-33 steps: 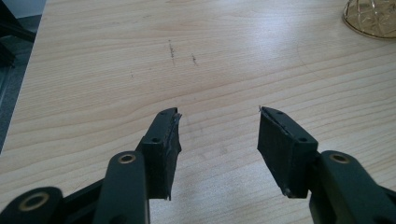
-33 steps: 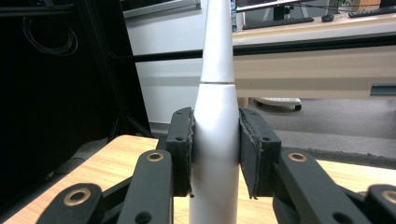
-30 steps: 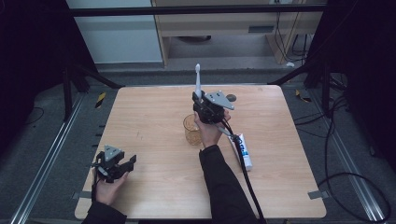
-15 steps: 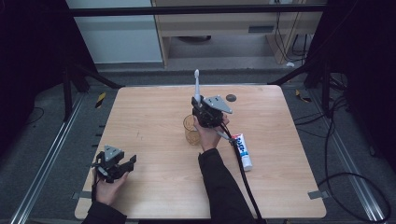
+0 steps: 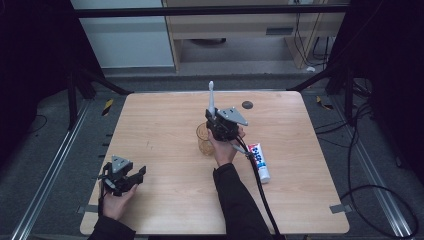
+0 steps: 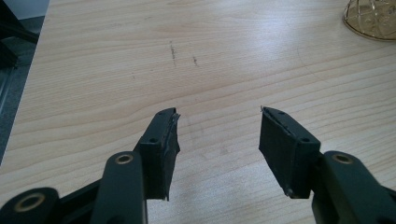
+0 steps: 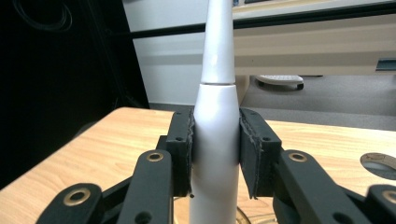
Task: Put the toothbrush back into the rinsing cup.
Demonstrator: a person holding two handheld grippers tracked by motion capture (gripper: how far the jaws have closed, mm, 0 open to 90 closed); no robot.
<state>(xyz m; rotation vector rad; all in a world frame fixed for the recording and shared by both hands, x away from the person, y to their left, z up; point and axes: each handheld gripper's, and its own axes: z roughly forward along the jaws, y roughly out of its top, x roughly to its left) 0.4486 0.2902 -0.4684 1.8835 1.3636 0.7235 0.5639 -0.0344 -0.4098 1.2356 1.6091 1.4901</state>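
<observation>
My right gripper (image 5: 218,122) is shut on a white electric toothbrush (image 5: 211,97), which stands upright with its slim neck pointing up. In the right gripper view both pads press the toothbrush (image 7: 218,56) body at the right gripper (image 7: 215,126). A clear amber glass cup (image 5: 204,140) stands on the table just left of and below that hand; its rim (image 7: 243,217) peeks out under the brush. My left gripper (image 5: 135,175) rests near the table's front left, open, with bare wood between its jaws (image 6: 219,126). The cup (image 6: 371,18) shows far off.
A white and blue toothpaste tube (image 5: 260,161) lies flat on the table to the right of the right forearm. A small dark round disc (image 5: 247,105) sits near the table's far edge. The gripper's cable trails back along the right arm.
The right gripper with the toothbrush has come down a little in the high view, closer over the cup. The left hand has kept still.
</observation>
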